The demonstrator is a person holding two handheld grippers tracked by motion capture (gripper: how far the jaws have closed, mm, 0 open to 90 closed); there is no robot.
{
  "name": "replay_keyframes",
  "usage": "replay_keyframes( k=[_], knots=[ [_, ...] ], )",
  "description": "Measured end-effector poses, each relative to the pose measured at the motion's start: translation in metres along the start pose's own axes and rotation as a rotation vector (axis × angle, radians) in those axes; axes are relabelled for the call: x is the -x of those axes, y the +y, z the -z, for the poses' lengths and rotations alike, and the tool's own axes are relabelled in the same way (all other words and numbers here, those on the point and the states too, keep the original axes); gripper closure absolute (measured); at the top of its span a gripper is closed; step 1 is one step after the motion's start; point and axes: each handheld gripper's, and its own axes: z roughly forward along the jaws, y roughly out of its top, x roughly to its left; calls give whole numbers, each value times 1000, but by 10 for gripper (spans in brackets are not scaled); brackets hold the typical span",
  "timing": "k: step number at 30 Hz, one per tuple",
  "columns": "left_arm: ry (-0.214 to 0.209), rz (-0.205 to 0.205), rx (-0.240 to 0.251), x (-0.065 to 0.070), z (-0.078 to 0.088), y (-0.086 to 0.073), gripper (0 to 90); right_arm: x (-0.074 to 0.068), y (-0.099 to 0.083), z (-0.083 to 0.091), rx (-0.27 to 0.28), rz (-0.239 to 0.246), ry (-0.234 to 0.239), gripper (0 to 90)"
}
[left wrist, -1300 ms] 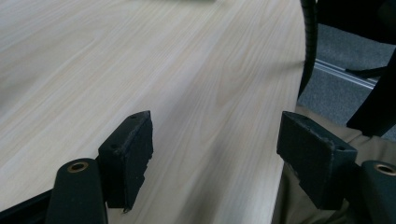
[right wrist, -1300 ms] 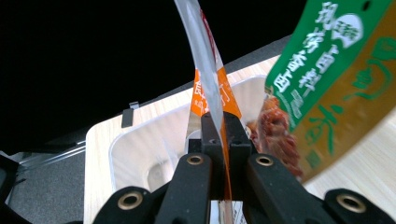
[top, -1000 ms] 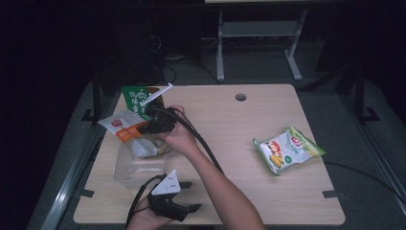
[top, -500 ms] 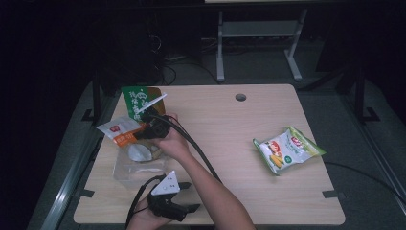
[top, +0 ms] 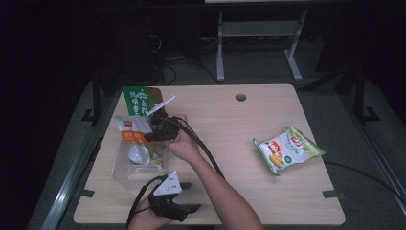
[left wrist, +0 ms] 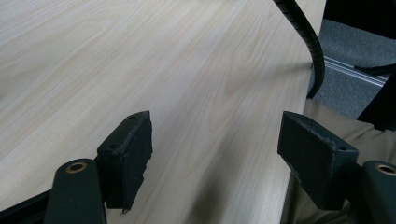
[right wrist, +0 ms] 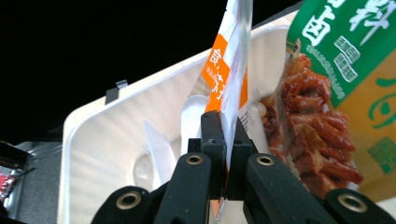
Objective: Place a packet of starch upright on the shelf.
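Note:
A white and orange snack packet (top: 128, 127) hangs over the left end of a clear plastic bin (top: 122, 173). My right gripper (top: 152, 135) is shut on the packet's edge. In the right gripper view the packet (right wrist: 229, 65) stands pinched between the closed jaws of the right gripper (right wrist: 224, 133), above the bin's pale inside (right wrist: 112, 140). A green bag with red snacks printed on it (right wrist: 336, 88) leans just beside it; in the high view this green bag (top: 139, 99) stands at the bin's far end. My left gripper (top: 190, 196) rests open near the table's front edge, with bare tabletop between the jaws of the left gripper (left wrist: 215, 144).
A yellow-green chips bag (top: 287, 149) lies on the right half of the wooden table (top: 239, 129). A white spoon-like item (top: 139, 153) lies inside the bin. A black cable (top: 206, 151) trails from the right gripper along the forearm. A round cable hole (top: 241, 97) sits near the far edge.
My right gripper has sunk with the packet toward the bin and shifted slightly left. The left gripper has stayed where it was.

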Motion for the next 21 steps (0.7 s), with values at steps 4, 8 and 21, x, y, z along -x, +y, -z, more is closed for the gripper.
replay_keyframes(
  k=[4, 8, 21],
  knots=[
    [2, -2, -5, -1, -1, 0, 261, 3, -4, -1, 0, 19, -5, 892],
    [2, 2, -5, -2, -1, -1, 261, 4, -6, 0, -16, 21, -19, 892],
    [5, 10, -2, -6, -1, -2, 261, 6, -10, 8, -12, 8, 0, 794]
  ],
)
